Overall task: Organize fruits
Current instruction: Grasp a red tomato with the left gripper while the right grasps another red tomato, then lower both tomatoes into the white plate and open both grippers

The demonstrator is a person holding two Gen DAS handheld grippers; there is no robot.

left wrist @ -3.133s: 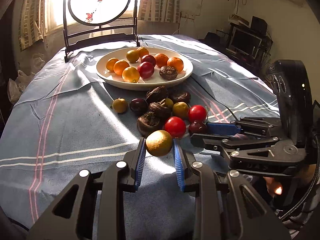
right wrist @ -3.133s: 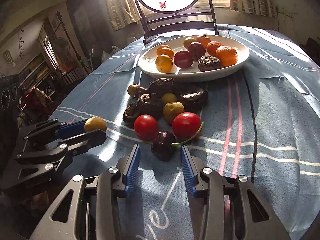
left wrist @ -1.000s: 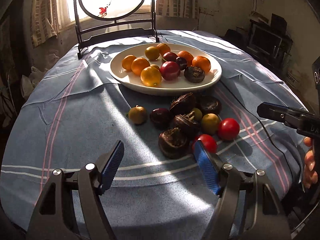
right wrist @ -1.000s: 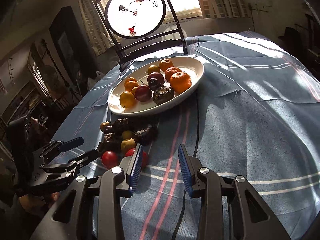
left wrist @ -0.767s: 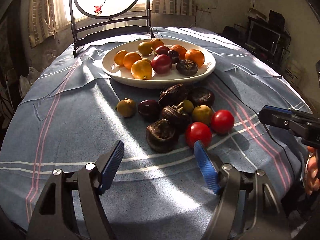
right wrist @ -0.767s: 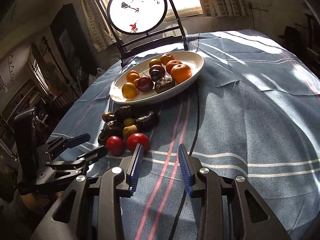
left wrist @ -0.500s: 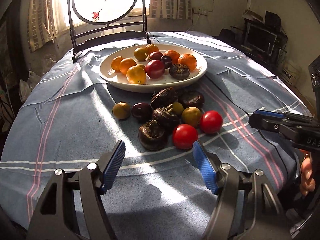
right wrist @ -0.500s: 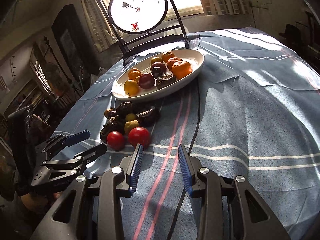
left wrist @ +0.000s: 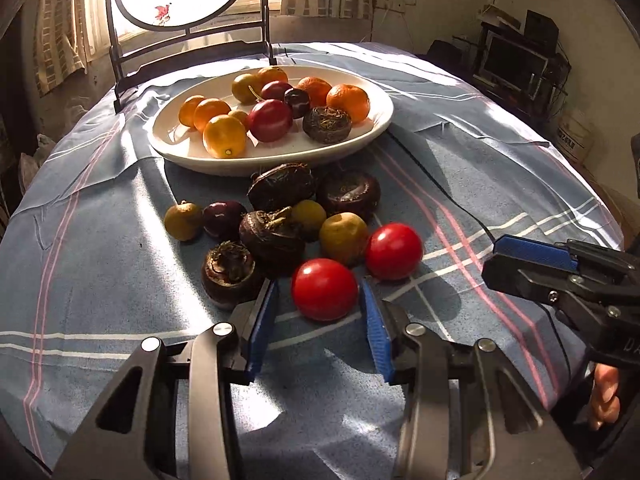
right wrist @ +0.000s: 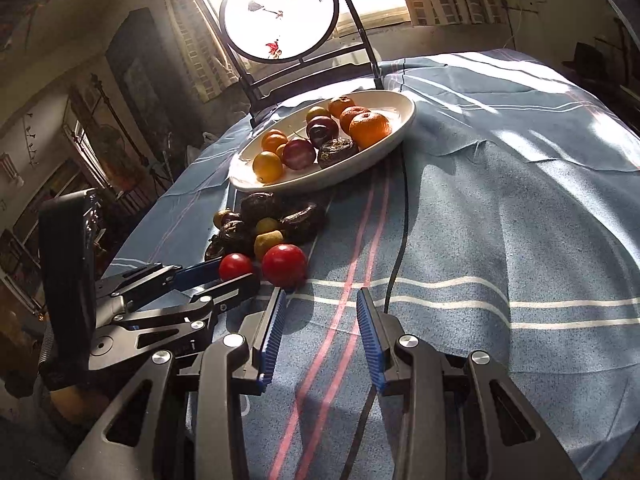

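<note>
A white oval plate [left wrist: 376,128] [right wrist: 400,136] holds oranges, plums and a dark brown fruit. In front of it on the blue cloth lies a heap of loose fruit [left wrist: 276,224]: dark brown ones, yellow-green ones, a plum and two red tomatoes. My left gripper [left wrist: 318,304] [right wrist: 236,272] is open, its blue pads on either side of the near red tomato [left wrist: 324,289] [right wrist: 235,266], not pressing it. The second red tomato [left wrist: 394,251] [right wrist: 285,265] lies just right of it. My right gripper [right wrist: 320,304] [left wrist: 520,260] is open and empty over bare cloth, right of the heap.
A black chair [left wrist: 192,40] with a round painted back stands behind the plate. A black cable [right wrist: 400,240] runs over the cloth from the plate toward me. The table edge drops off at left and right. A dark shelf with a screen [left wrist: 516,60] stands at far right.
My left gripper has moved forward and narrowed around the near red tomato. The right gripper has stayed open and drifted slightly nearer the heap.
</note>
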